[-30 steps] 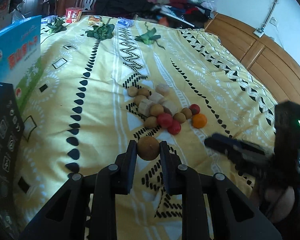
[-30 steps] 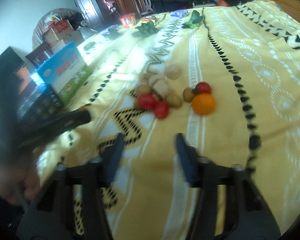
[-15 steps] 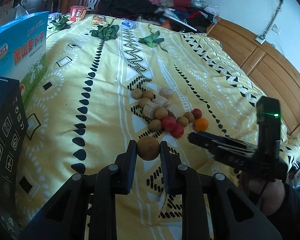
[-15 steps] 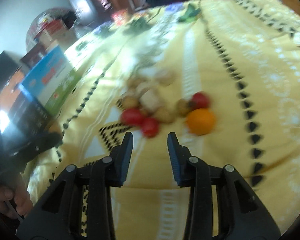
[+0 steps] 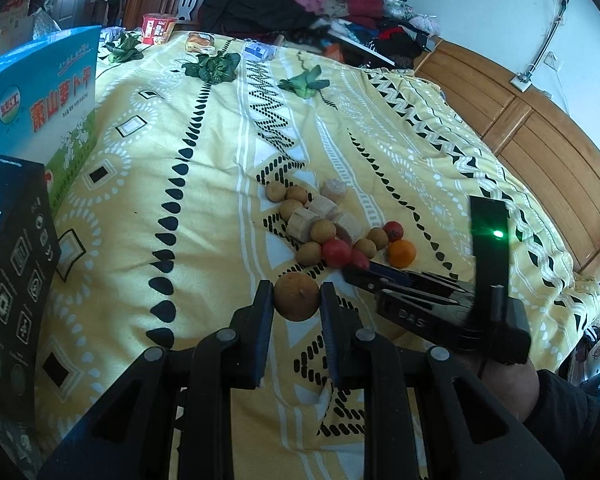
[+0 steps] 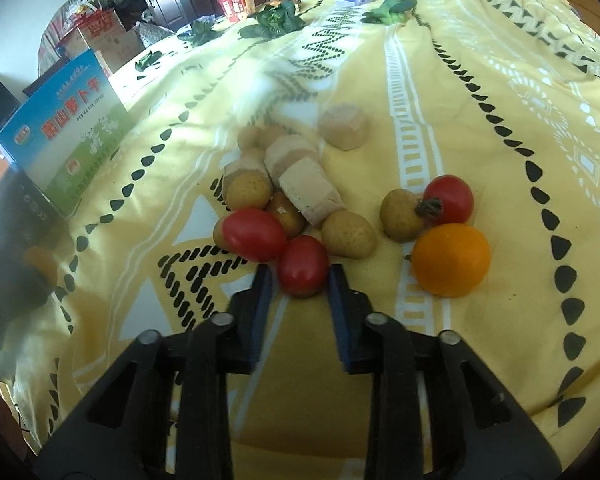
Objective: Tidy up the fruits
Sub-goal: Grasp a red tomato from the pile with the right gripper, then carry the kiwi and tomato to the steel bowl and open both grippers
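Blue carton (image 5: 40, 92) cut off at left edge

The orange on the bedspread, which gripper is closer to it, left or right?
Right. The right gripper sits just beside the orange, its fingers straddling a red tomato. The left gripper is farther back, shut on a brown fruit.

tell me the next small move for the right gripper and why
Probably close the right gripper on the small red cherry tomato. Its fingers already straddle that tomato on the yellow patterned bedspread with gaps either side, while the left gripper is occupied, clamped on a round brown fruit.
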`<state>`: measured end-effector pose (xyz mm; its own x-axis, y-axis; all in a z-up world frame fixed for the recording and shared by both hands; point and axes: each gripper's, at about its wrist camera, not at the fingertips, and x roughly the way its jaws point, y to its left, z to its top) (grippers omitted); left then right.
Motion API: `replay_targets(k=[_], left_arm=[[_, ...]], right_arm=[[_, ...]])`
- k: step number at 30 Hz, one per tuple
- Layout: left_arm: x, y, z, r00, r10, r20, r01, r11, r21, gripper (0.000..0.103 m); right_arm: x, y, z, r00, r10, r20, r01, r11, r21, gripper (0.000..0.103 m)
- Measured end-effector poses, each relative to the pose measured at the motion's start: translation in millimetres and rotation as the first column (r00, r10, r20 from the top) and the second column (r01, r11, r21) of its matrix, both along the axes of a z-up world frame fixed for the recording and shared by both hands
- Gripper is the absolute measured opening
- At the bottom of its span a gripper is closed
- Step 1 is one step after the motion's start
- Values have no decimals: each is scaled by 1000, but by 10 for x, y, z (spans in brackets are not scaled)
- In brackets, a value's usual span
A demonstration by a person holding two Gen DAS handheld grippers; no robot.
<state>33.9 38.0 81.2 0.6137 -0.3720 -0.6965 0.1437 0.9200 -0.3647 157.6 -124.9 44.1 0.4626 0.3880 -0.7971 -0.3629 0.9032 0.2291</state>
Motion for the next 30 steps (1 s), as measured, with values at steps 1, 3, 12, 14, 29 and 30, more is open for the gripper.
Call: replay_targets(k=[1,3,12,14,29,30], left_arm=[[-12,17,21,1000,5,4,-5,1000,1,23],[-46,59,67,1000,17,13,-17,1000,6,23],[-366,582,556,985,132,109,-136,990,25,23],[-504,827,732,971,190,148,-196,980,27,23],[-1753,3103,1331,718,651,247,-686,721,92,23],[-1843,3240,1328,696,676,244,-710,698,91,23]], right_arm=[[-40,-14,49,1000,-1,12,1,1000,3,26],[-131,-30,152,999,1,34,-1,1000,14,26],[-613,198,825,988,34,150,-44,997,65,26],[-703,383,1008,982,68,177,-84,993,86,26],[-1302,2618,1896,836,459,303,-519,839,162,26],[-1340,2772,1899,823,482,299,-542,824,162,26]])
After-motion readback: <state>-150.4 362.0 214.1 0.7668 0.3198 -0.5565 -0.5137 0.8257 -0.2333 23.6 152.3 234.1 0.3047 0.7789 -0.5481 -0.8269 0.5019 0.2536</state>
